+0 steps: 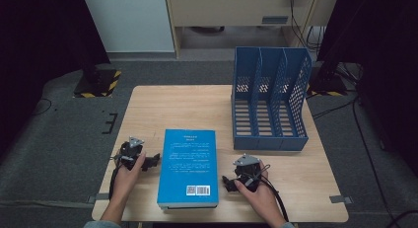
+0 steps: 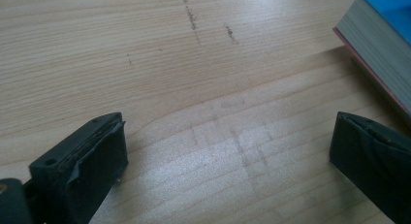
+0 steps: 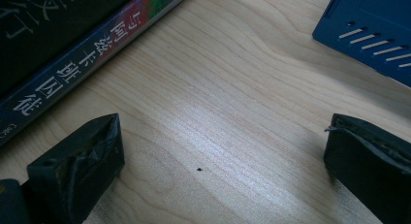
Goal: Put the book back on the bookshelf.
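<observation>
Pale wood-grain table [image 1: 148, 109], glossy paper book [image 1: 190, 159] cover, perforated blue plastic rack [image 1: 271, 97].

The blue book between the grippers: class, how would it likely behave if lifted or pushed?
The blue book lies flat, so it probably slides rather than tips. Its thick page block looks fairly heavy and stiff. The glossy cover may be slippery.

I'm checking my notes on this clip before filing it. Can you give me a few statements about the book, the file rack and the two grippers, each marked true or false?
1. The blue book lies flat on the table. True.
2. The book stands inside the blue file rack. False: it lies on the table, in front and to the left of the rack.
3. The left gripper has its jaws open over bare wood. True.
4. The right gripper is clamped on the book. False: its jaws are open with nothing between them.
5. The rack's compartments hold papers. False: they look empty.
</observation>
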A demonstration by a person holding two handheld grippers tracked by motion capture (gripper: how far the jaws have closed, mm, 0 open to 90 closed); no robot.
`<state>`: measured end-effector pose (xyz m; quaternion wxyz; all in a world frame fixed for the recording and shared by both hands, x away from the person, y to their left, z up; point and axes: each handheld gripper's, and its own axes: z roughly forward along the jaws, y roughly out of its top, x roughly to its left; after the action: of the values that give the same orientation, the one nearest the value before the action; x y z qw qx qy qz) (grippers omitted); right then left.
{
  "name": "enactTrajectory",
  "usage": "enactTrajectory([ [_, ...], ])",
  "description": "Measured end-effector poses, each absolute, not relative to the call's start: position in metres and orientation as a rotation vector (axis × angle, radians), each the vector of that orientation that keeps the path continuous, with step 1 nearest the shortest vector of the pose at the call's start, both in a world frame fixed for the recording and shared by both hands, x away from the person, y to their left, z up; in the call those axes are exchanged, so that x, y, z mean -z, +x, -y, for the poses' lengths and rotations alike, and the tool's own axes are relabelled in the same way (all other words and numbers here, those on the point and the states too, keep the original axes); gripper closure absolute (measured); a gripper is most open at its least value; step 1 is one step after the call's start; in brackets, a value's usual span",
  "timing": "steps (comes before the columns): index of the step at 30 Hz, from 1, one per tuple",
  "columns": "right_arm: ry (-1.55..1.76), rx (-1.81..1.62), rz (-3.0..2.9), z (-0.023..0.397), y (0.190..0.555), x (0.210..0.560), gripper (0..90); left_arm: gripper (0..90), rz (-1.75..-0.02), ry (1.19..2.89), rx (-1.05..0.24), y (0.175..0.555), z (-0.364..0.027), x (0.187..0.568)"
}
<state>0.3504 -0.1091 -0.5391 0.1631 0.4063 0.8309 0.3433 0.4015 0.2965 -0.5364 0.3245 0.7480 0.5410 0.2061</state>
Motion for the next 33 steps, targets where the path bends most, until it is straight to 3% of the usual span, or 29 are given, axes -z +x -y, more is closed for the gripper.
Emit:
enactTrajectory([
  [16, 1.13, -0.991, -2.393, 0.11, 0.353, 0.539, 0.9, 2.7, -1.37, 2.06, -0.529, 0.403, -0.292, 0.532],
  [24, 1.114, -1.0, -2.403, 0.112, 0.353, 0.539, 1.5, 3.4, -1.35, 2.023, -0.539, 0.394, -0.291, 0.519],
  [26, 1.098, -1.007, -2.417, 0.114, 0.352, 0.539, 3.0, 3.5, -1.35, 2.009, -0.526, 0.387, -0.291, 0.513],
  [28, 1.119, -0.995, -2.426, 0.118, 0.353, 0.534, 11.6, 3.6, -1.347, 2.0, -0.517, 0.379, -0.289, 0.508],
  [33, 1.092, -0.978, -2.459, 0.122, 0.348, 0.512, 11.2, 3.7, -1.307, 2.022, -0.526, 0.364, -0.292, 0.496],
])
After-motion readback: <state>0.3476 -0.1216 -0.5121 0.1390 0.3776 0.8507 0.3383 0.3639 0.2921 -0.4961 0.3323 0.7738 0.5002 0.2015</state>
